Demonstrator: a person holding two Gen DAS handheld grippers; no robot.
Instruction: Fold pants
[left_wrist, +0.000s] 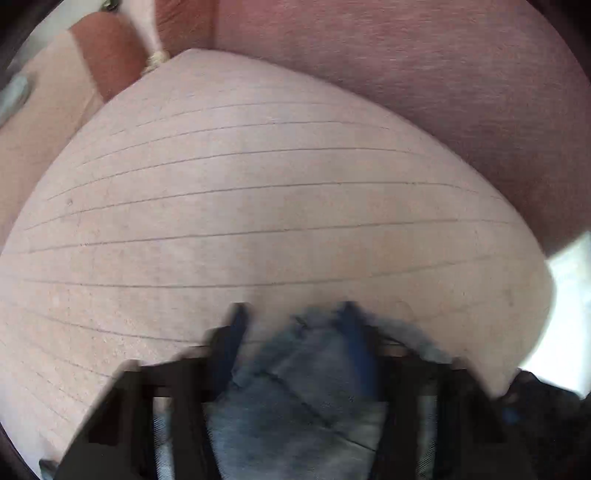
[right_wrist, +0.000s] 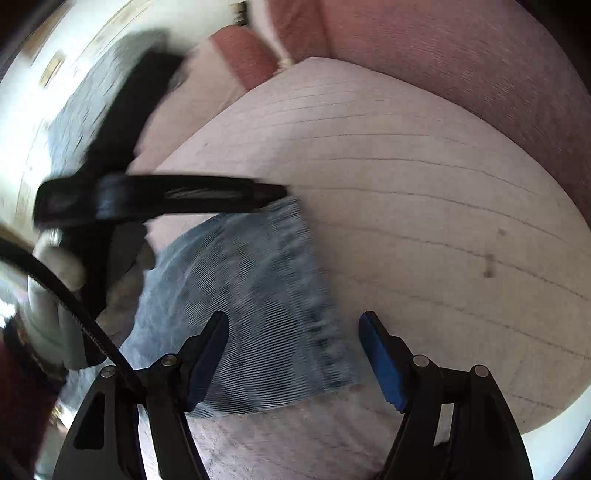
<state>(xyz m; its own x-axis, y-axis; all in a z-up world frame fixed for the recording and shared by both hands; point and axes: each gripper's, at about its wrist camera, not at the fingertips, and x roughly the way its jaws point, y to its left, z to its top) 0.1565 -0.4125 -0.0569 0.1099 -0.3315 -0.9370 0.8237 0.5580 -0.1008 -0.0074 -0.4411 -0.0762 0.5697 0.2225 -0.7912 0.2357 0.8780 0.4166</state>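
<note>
The pants are faded blue jeans (right_wrist: 258, 295) lying on a pale pink striped cushion (right_wrist: 424, 192). In the left wrist view the denim (left_wrist: 295, 387) bunches between the blurred fingers of my left gripper (left_wrist: 293, 317), which looks closed on it. In the right wrist view my right gripper (right_wrist: 293, 343) is open, its blue-padded fingers (right_wrist: 380, 365) spread over the lower edge of the jeans, holding nothing. The left gripper also shows in the right wrist view (right_wrist: 273, 194) as a black bar at the jeans' upper corner, held by a gloved hand (right_wrist: 55, 288).
The cushion (left_wrist: 258, 203) sits on a reddish-brown sofa with a backrest (left_wrist: 443, 74) behind it. A second pink cushion (left_wrist: 37, 122) lies at the left. A bright floor or wall (right_wrist: 29, 110) shows at the far left.
</note>
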